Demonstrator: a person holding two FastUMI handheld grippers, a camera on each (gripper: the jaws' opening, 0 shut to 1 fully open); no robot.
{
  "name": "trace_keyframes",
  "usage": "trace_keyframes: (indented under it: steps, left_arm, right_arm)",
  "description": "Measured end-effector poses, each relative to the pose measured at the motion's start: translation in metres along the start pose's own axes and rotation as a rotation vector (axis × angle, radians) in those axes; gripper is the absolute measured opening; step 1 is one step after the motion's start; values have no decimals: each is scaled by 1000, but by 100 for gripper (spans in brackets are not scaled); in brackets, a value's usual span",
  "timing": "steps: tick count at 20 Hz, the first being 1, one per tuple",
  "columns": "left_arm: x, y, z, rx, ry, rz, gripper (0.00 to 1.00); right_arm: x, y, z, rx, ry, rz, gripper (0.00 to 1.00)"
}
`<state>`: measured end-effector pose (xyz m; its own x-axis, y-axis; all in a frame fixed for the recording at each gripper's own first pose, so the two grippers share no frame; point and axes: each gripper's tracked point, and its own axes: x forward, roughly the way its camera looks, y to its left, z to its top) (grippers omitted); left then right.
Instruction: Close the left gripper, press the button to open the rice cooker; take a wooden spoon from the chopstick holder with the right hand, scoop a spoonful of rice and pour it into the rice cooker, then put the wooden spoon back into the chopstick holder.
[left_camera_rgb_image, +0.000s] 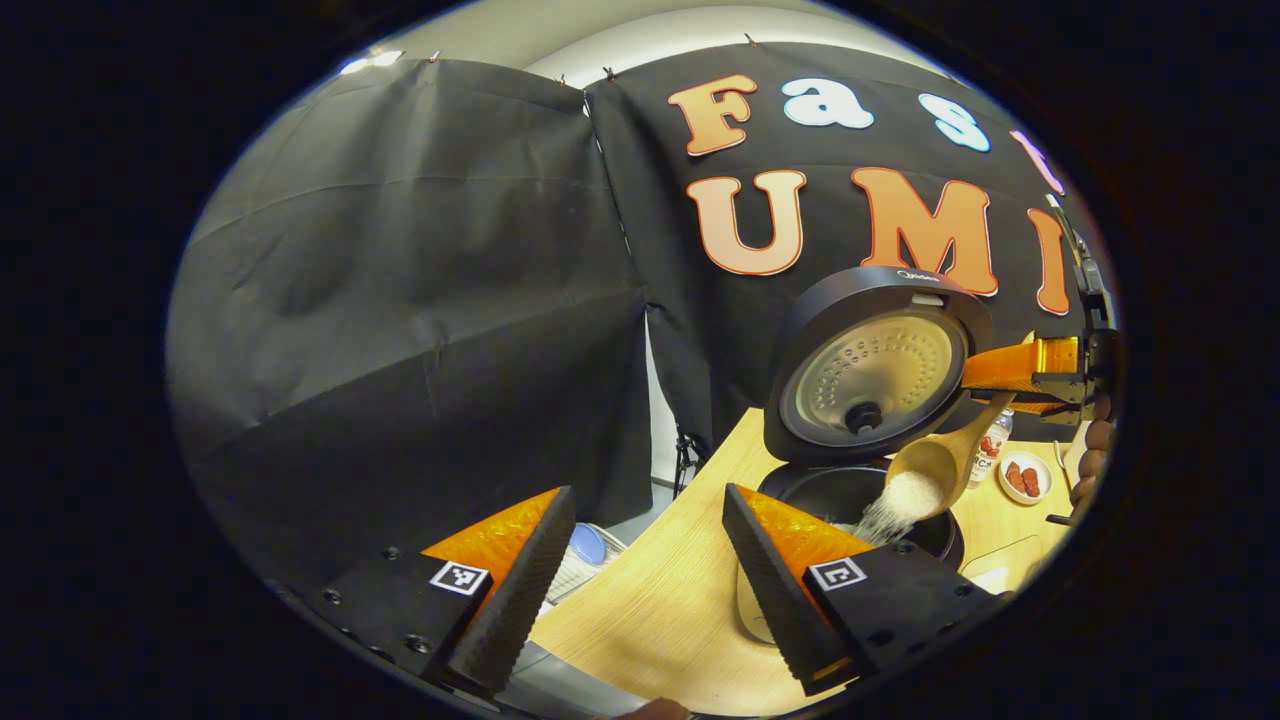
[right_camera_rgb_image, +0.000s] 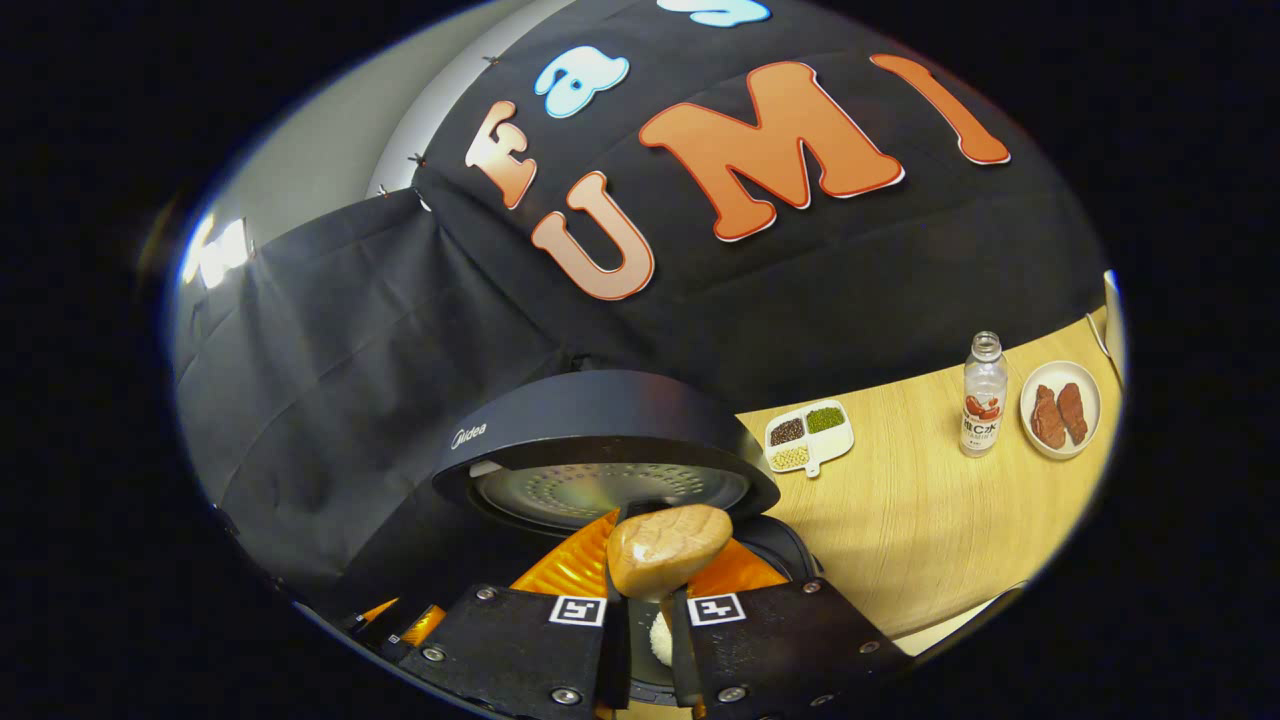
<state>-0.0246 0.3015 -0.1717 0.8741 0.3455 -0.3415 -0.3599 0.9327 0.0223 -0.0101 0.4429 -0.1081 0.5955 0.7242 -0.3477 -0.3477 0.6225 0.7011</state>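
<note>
Left gripper (left_camera_rgb_image: 648, 560) at the bottom of the left gripper view, fingers spread wide apart, nothing between them, hovering over the near edge of the wooden table (left_camera_rgb_image: 650, 600). Past the fingers to the right, rice cooker (left_camera_rgb_image: 870, 400) with lid swung up and standing upright, pale inner plate with its dotted ring facing the camera, dark pot opening just below. Further right, wooden spoon (left_camera_rgb_image: 935, 470) tilted bowl-down over the pot, white rice (left_camera_rgb_image: 900, 505) spilling from its edge into the cooker. Handle of the spoon running up and right into the right gripper (left_camera_rgb_image: 1040, 375), seen sideways at the far right edge with part of a hand (left_camera_rgb_image: 1095, 455) beneath it. Behind the spoon, a bottle (left_camera_rgb_image: 990, 450) and a small plate (left_camera_rgb_image: 1025, 477) with reddish pieces, both on the table. In the right gripper view, raised cooker lid left of centre, its inner plate just above the fingers. Right gripper at the bottom centre, fingers drawn close and clamped on the spoon, its rounded end sticking up above the fingertips; a patch of white rice visible low down in the narrow gap. To the right on the table, a white divided dish (right_camera_rgb_image: 808, 436) with dark, green and pale grains, then the bottle standing upright, then the plate near the right edge.
</note>
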Motion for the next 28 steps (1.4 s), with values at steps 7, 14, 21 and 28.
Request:
trace_keyframes:
  steps: [7, 14, 21, 28]
  left_arm:
    - [-3, 3, -6, -1, 6, -1, 100]
    - [-4, 12, -15, -6, 19, 23, 100]
    - [-3, 16, -18, -13, 27, 34, 95]
    - [-5, 10, -18, -15, 30, 35, 100]
  right_arm:
    - [1, 18, -3, -114, -2, 6, 16]
    - [0, 36, -7, -305, -33, 45, 16]
    - [-7, 59, -2, -585, -91, 91, 16]
    - [-11, 74, 0, -678, -130, 167, 16]
